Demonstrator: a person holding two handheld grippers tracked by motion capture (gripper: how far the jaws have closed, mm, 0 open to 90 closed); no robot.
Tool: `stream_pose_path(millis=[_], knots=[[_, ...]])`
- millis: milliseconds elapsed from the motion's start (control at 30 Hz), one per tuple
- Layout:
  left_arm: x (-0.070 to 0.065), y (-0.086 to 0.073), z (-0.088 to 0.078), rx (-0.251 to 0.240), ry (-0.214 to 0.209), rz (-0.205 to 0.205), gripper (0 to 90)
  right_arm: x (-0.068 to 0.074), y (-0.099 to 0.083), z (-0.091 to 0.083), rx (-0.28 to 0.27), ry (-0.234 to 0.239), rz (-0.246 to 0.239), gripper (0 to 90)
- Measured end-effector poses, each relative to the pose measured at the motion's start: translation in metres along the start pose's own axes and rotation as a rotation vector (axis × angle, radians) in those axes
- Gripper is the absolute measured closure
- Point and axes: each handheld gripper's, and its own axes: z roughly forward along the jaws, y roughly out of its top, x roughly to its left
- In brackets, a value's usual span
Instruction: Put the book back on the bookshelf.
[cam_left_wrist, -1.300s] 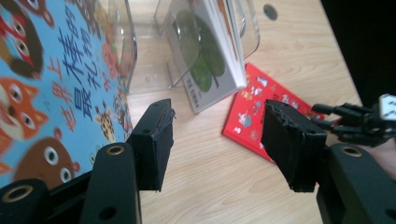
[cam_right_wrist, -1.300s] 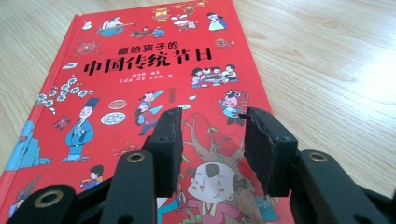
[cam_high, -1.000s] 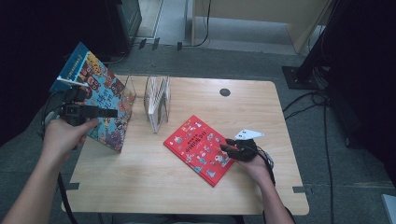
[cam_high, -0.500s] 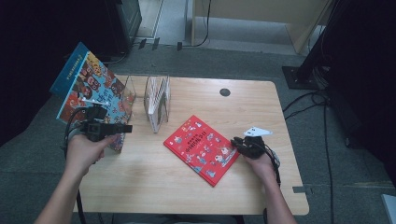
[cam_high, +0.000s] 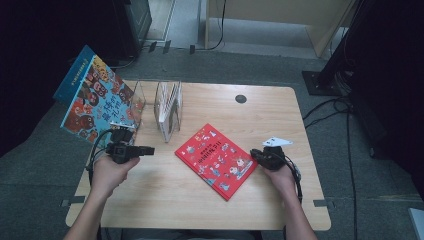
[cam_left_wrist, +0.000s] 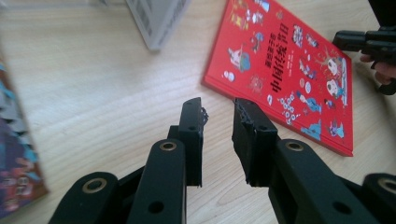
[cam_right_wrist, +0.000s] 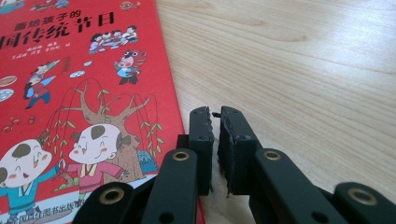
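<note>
A red picture book (cam_high: 217, 157) lies flat on the wooden table (cam_high: 280, 120). My right gripper (cam_high: 253, 153) rests at the book's right edge, pointing left. Its jaws have just been closing and stand all but together with nothing between them (cam_right_wrist: 215, 116), beside the red cover (cam_right_wrist: 79, 93). My left gripper (cam_high: 151, 149) hovers low over bare wood left of the book. Its jaws have also been closing, and a small empty gap remains (cam_left_wrist: 218, 109). In the left gripper view the red book (cam_left_wrist: 289, 70) lies ahead, with the right gripper (cam_left_wrist: 369, 42) beyond it.
A large colourful book (cam_high: 97, 100) stands tilted at the table's left edge, its corner showing in the left gripper view (cam_left_wrist: 14, 177). A clear upright holder (cam_high: 167, 105) with a book in it stands behind the left gripper. A dark cable hole (cam_high: 241, 98) sits at the back.
The left hand has come down and toward the table's front, away from the colourful book, which stays leaning at the left edge. Both pairs of jaws have narrowed. The right hand has barely shifted.
</note>
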Motion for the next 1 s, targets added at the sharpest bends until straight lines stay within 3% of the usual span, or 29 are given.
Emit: stream_pose_path(millis=[367,667,1000], knots=[[-0.006,-0.010,0.037,0.033,-0.011,0.033,74.2,0.014,-0.009,-0.006,-0.008,0.021,0.004,83.7],[-0.015,-0.017,0.066,0.068,-0.045,0.051,76.6,0.036,-0.013,-0.006,-0.008,0.014,-0.011,83.7],[-0.026,-0.018,0.091,0.108,-0.053,0.081,76.8,0.056,-0.017,-0.006,-0.015,0.017,-0.019,83.7]])
